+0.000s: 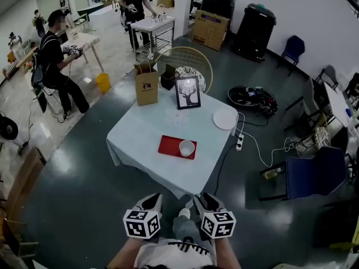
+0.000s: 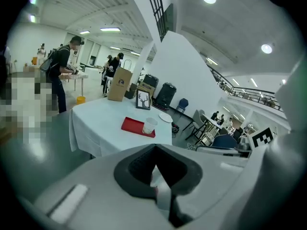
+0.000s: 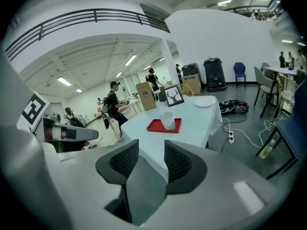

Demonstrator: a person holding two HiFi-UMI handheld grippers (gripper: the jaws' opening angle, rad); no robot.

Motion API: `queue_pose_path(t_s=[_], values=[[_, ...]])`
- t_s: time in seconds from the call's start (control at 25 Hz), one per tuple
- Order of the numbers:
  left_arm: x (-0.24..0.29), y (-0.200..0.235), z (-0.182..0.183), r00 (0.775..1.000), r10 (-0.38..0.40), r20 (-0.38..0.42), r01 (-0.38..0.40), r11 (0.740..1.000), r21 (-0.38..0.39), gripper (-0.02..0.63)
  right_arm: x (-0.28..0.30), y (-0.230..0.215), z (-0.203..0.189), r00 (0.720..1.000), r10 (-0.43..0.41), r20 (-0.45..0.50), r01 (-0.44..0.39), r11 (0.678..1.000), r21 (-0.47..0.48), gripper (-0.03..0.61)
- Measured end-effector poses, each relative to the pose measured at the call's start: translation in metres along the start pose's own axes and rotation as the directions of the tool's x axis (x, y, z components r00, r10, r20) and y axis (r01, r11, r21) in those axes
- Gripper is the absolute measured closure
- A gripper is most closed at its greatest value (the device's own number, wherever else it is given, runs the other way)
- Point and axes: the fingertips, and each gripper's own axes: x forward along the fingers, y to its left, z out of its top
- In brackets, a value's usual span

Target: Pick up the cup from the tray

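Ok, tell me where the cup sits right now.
In the head view, the cup stands on the right end of the red tray, on the table, in front of the framed picture.

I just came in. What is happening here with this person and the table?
A person stands back from the table, holding a gripper in each hand close to the body. The left gripper is shut with nothing in it; the right gripper is open and empty. The cup stands untouched on the red tray, so the pick-up has not begun.
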Motion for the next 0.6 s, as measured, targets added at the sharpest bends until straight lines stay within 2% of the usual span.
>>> queue_pose_path(t_s=[0.16,0.36,0.44,0.6], values=[[0.028,-0.002,0.012,0.999,0.043,-0.009,-0.043,0.999,-0.019,0.613,0.017,-0.022,0.027,0.999,0.041,0.003,-0.041,0.999,-0.029,0.356],[0.061,-0.005,0.032,0.997,0.076,0.004,-0.076,0.995,-0.068,0.613,0.042,-0.045,0.050,0.998,0.049,-0.041,-0.055,0.989,-0.140,0.304],[0.069,-0.007,0.036,0.997,0.080,0.004,-0.080,0.993,-0.081,0.613,0.050,-0.050,0.058,0.997,0.064,-0.039,-0.069,0.986,-0.151,0.290],[0.078,-0.003,0.041,0.994,0.111,-0.008,-0.111,0.992,-0.055,0.613,0.064,-0.054,0.073,0.997,0.080,-0.023,-0.082,0.983,-0.165,0.255]])
